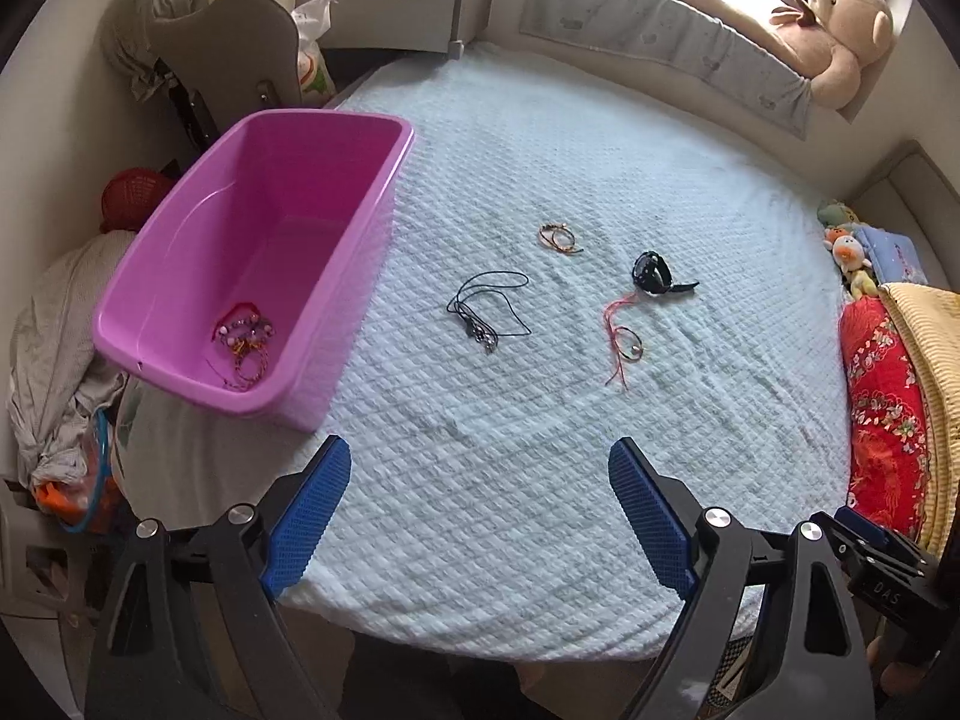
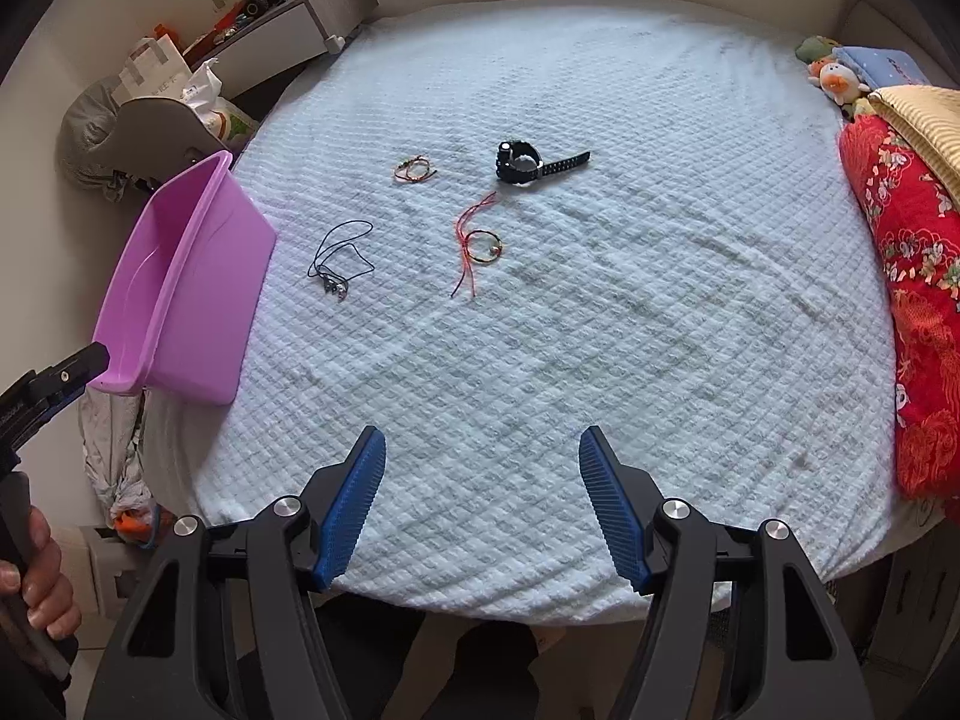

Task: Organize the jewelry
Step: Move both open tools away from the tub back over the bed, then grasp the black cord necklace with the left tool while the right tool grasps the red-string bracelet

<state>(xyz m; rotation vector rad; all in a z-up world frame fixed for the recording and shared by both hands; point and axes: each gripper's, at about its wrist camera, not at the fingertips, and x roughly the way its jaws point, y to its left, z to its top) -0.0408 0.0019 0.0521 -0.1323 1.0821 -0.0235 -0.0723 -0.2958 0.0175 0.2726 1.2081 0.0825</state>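
A bed with a pale blue quilted cover [image 1: 540, 480] fills both views. In the left wrist view the left tool [image 1: 480, 498] sits at the bottom of the frame, its blue pads wide apart with nothing between them, only the cover beyond. In the right wrist view the right tool [image 2: 483, 501] sits likewise at the bottom, its blue pads apart and empty. A purple plastic tub [image 1: 180, 276] stands at the left edge of the bed, in the left half of the left wrist view; beaded bracelets [image 1: 243, 345] lie in a small heap in its near corner. Four pieces lie loose on the cover near the middle of the frame, well apart from both tools: a black cord necklace [image 1: 489, 312] with a small metal pendant, nearest the tub; a thin orange-brown bracelet [image 1: 561, 238] above it; a black wristwatch [image 1: 657, 273] to the right; and a red string bracelet [image 1: 624, 348] just below the watch. In the right wrist view a hand [image 2: 42, 588] shows at the lower left edge, gripping the handle of the other tool. A teddy bear [image 1: 840, 42] lies on the window ledge at upper right of the left wrist view, and a red floral quilt [image 1: 882, 408] is folded at the right edge.
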